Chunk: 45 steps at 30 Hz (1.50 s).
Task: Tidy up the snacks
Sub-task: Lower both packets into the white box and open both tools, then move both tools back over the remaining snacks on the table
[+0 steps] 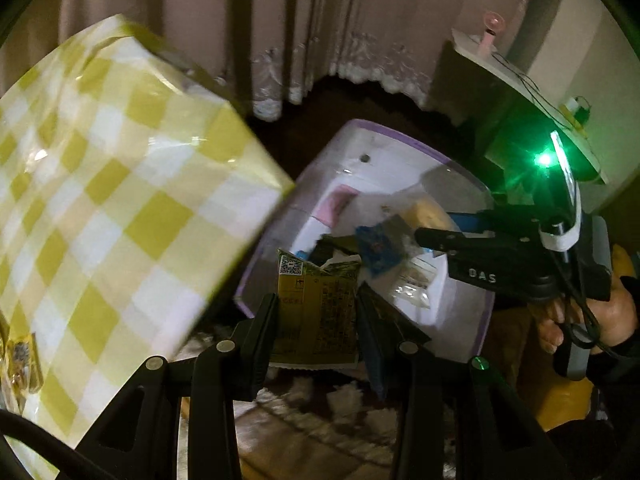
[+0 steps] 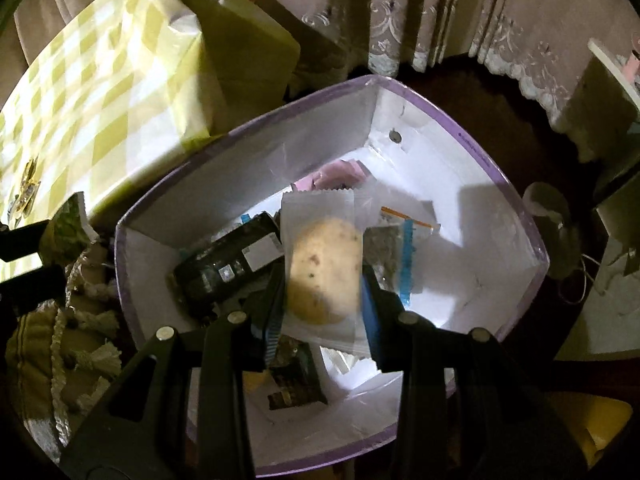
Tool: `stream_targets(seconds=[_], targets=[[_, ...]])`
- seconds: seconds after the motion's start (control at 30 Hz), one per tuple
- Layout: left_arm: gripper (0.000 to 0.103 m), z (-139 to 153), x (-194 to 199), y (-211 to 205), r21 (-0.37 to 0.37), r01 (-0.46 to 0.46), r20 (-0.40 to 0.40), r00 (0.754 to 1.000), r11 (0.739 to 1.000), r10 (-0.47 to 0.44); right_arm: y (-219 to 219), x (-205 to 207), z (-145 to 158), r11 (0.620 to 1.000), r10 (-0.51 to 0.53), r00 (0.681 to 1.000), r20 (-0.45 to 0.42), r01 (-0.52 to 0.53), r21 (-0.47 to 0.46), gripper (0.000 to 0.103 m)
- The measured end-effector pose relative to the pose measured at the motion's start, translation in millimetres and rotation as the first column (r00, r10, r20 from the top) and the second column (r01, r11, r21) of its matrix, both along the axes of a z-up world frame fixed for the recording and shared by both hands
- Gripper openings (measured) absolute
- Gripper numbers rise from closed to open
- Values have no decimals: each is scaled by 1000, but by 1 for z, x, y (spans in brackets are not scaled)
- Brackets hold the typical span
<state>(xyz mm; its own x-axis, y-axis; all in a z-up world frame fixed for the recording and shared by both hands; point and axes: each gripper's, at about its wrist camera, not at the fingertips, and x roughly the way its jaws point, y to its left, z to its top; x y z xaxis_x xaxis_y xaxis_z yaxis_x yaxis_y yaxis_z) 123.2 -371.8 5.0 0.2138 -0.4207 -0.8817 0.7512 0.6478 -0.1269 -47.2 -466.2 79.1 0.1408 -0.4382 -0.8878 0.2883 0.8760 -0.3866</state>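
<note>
A white box with a purple rim (image 1: 486,320) (image 2: 536,240) stands on the floor beside the table and holds several snack packets. My left gripper (image 1: 316,312) is shut on a yellow-green printed snack packet (image 1: 316,308) and holds it above the box's near edge. My right gripper (image 2: 324,284) is shut on a clear-wrapped round pale cookie (image 2: 324,268) and holds it over the inside of the box; the right gripper also shows in the left wrist view (image 1: 440,240). A black packet (image 2: 224,268) and a blue-strip bag (image 2: 404,256) lie in the box.
A table with a yellow and white checked cloth (image 1: 100,200) (image 2: 100,92) stands left of the box, with a small packet (image 1: 22,360) on it. Curtains (image 1: 280,20) hang behind. A white shelf (image 1: 532,92) is at the right.
</note>
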Motion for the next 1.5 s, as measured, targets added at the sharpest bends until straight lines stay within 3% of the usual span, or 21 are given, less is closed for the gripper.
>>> stream_targets(seconds=[0.2,0.27,0.33,0.53,0.73,1.0,1.3,1.5], targets=[[43,-6,-6,-21,-8,76,-53,996,997,-77,-5,-2,4,1000,-19,1000,8,19,6,44],[47,-8,-8,-27,6,90,-58,994,996,-89,-7,-2,6,999,-32,999,14,32,3,56],[60,-7,-7,-26,3,87,-62,994,996,-87,-7,-3,9,999,-41,999,23,41,5,57],[67,5,2,-2,-39,3,-45,999,999,-5,-3,2,15,999,-39,999,31,39,1,60],[67,12,14,26,-85,-100,-31,995,991,98,21,17,12,1000,11,1000,25,-11,2,62],[70,24,28,73,-133,-207,70,973,969,218,58,48,7,997,68,997,37,-68,18,66],[72,26,47,149,-128,-384,143,905,914,400,122,86,-22,977,198,980,6,-198,79,68],[72,23,50,220,-141,-526,163,823,839,544,167,102,-45,941,316,949,-10,-312,132,69]])
